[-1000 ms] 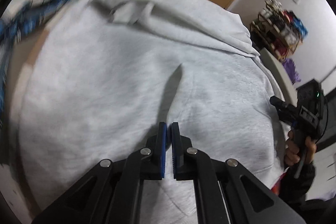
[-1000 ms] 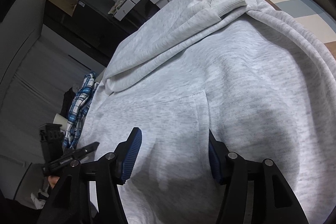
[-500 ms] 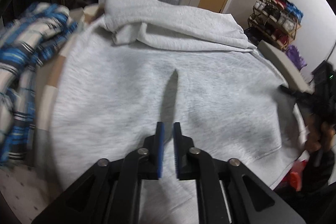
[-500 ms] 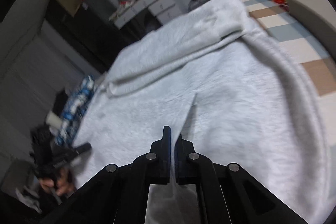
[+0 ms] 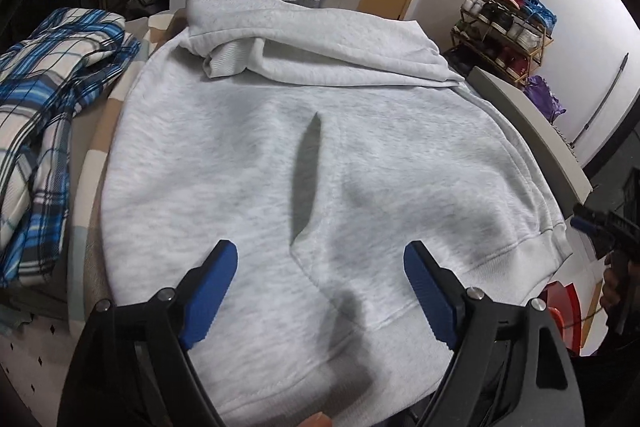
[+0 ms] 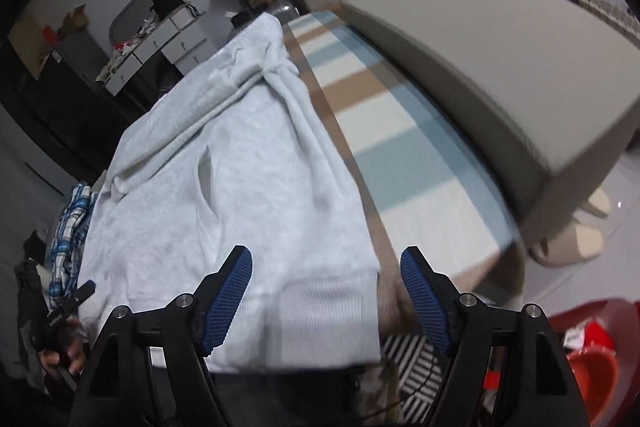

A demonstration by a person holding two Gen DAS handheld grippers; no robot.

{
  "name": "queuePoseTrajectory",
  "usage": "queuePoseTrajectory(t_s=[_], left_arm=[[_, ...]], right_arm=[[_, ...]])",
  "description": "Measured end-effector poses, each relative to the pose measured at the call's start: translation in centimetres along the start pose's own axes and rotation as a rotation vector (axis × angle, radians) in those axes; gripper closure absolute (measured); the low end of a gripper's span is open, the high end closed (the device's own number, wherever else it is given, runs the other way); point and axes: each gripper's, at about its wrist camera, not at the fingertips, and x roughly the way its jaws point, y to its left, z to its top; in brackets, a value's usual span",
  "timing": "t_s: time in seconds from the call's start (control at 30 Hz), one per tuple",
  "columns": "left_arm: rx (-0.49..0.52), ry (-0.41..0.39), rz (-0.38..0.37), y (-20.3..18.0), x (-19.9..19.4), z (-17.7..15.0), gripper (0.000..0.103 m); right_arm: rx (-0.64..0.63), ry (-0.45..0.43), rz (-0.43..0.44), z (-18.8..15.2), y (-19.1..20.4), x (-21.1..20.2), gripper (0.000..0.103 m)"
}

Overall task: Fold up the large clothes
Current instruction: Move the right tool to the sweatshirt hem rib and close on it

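A light grey hoodie (image 5: 248, 163) lies spread on the bed, its sleeves folded across the chest and a dark pocket slit in its middle. My left gripper (image 5: 320, 259) hovers over the lower front near the hem; its jaws are opening and the blue pads (image 5: 212, 279) press on nothing. My right gripper (image 6: 326, 259) hangs above the ribbed hem (image 6: 304, 311) at the hoodie's (image 6: 224, 195) right corner, its jaws opening too, with nothing gripped. Each gripper shows in the other's view, the right gripper (image 5: 600, 227) at the right edge and the left gripper (image 6: 68, 307) at the lower left.
A blue plaid shirt (image 5: 52, 131) lies bunched left of the hoodie. Striped bedding (image 6: 384, 131) runs along its right side under a grey cushion (image 6: 500, 75). A red basin (image 6: 584, 359) and slippers sit on the floor. Drawers, boxes and a shoe rack (image 5: 508, 27) line the walls.
Half a second ago both grippers stood shut; now both are spread wide. The right gripper has swung right to the hem's corner. The left has drawn back a little.
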Motion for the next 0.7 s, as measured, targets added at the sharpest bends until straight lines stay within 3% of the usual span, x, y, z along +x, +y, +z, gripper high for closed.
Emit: queuePoseTrajectory(t_s=[0.1,0.2,0.4,0.43,0.5,0.53,0.57,0.63,0.7], left_arm=[[-0.008,-0.014,-0.003,0.1,-0.7,-0.7,0.019],[-0.013,-0.02,-0.012,-0.1,-0.8,-1.2,0.001],[-0.002,-0.026,0.034,-0.3,-0.7,-2.0,0.001],[-0.01,-0.028,0.035,-0.2,-0.8,-2.1,0.001],[-0.022,-0.03,0.045,0.1,-1.0,-2.4,0.001],[-0.027,-0.033,0.048,0.2,-1.2,-2.4,0.001],[-0.031,-0.035,0.05,0.3,-1.3,-2.5,0.001],[-0.035,-0.039,0.064,0.3,-1.7,-2.4,0.001],[-0.031,-0.034,0.072,0.2,-1.7,-2.4,0.001]], right_arm=[[0.019,0.011,0.004,-0.6,-0.4,0.7,0.026],[0.028,0.009,-0.009,-0.3,-0.5,1.7,0.026],[-0.021,-0.013,-0.058,-0.2,0.5,3.0,0.026],[-0.033,-0.024,-0.065,-0.3,0.6,3.1,0.033],[-0.087,-0.027,-0.103,-0.4,1.4,3.5,0.064],[-0.105,-0.031,-0.11,-0.4,1.6,3.5,0.085],[-0.118,-0.038,-0.085,-0.5,1.8,3.2,0.091],[-0.116,-0.134,0.021,-0.4,2.0,1.2,0.092],[-0.067,-0.208,0.074,0.0,1.1,-0.5,0.092]])
